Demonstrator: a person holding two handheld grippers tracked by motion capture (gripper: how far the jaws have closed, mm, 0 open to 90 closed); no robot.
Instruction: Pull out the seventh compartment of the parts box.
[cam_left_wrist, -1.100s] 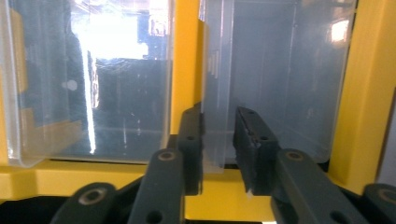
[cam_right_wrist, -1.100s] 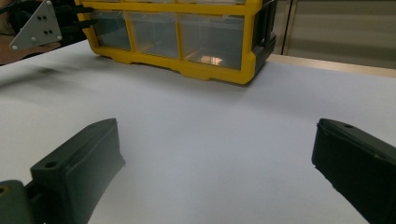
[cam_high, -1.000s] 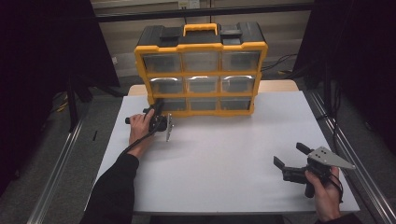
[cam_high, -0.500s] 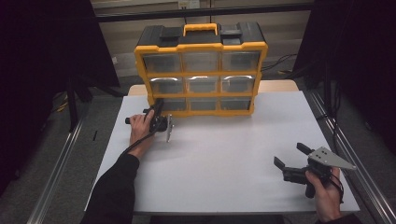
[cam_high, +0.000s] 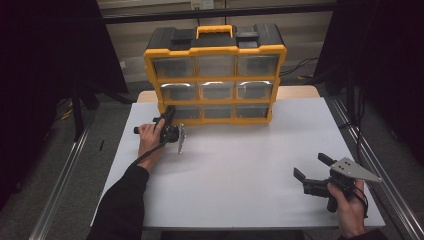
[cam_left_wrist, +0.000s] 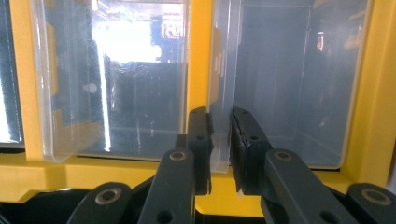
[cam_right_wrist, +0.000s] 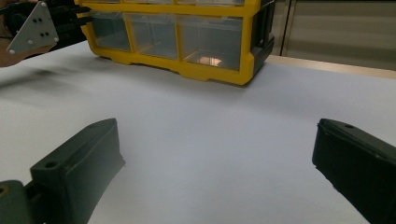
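Nearest the person, right: the right hand-held gripper (cam_high: 312, 173) is held in the right hand (cam_high: 348, 207) low over the near right part of the desk (cam_high: 240, 170), its jaws spread wide and released, with bare white surface between them in the right gripper view.
Right gripper plate: a grey three-cornered plate (cam_high: 356, 169) sits on top of it, pointing toward the desk's right edge.
Desk surface: white and flat, with the two grippers well apart on it.
Mid-left: the left hand (cam_high: 148, 137) holds the left hand-held gripper (cam_high: 168, 116) up against the lower left corner of the drawer cabinet (cam_high: 215, 75).
Left gripper state: clenched; in the left gripper view its two black jaws pinch the front edge of a clear drawer (cam_left_wrist: 275, 88), one jaw on each side of the thin plastic wall.
Drawer location: bottom row, left end of the cabinet, just beside a yellow upright of the frame.
Far centre: the yellow-framed cabinet stands upright at the back of the desk, with three rows of three clear drawers.
Cabinet top: black, with a yellow carry handle (cam_high: 214, 30).
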